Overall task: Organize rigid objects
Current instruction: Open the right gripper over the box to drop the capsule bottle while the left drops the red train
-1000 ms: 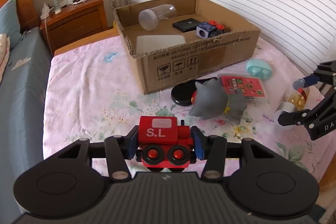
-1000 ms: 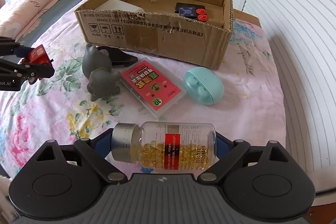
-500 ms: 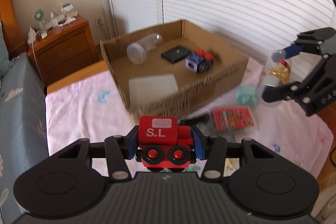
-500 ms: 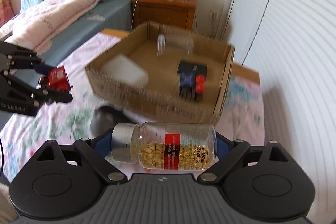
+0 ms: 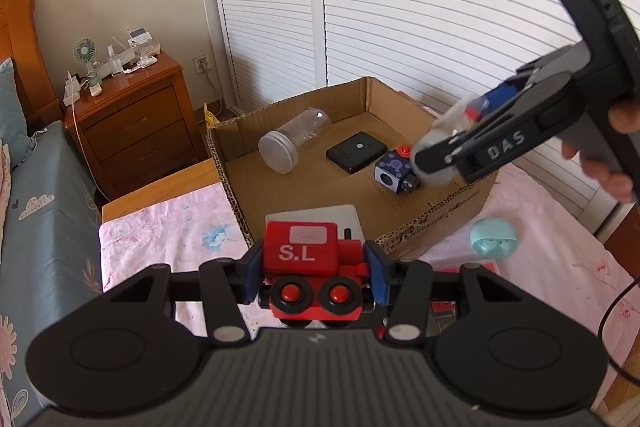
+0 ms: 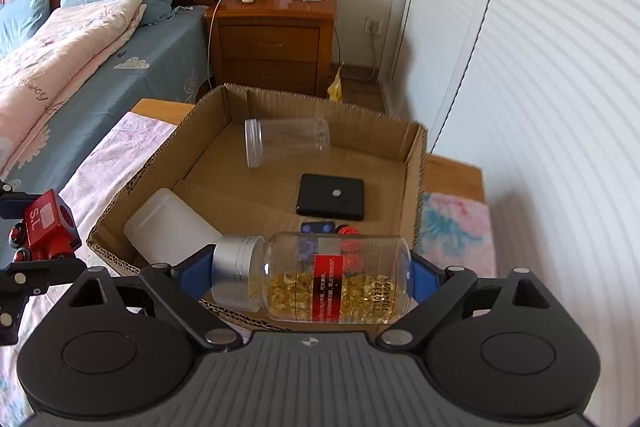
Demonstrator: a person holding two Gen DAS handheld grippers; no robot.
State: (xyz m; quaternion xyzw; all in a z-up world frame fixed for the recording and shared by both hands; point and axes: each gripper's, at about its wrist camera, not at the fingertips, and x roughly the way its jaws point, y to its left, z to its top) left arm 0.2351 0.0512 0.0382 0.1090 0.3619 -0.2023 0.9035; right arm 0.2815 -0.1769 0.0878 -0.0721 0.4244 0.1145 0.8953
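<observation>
Left wrist: fingers [image 5: 313, 274] clamping toy train [image 5: 312, 267].

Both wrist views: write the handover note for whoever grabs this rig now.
Left gripper: shut on the red toy train, in the air just outside the cardboard box.
Right gripper: grips the capsule bottle crosswise over the box; its jaws have just been opening, with the bottle between the pads.
Done: clear jar, black case, blue cube toy and white container lie in the box.
Left: drop in the bottle and train, then fetch the teal case from the bedspread.
</observation>
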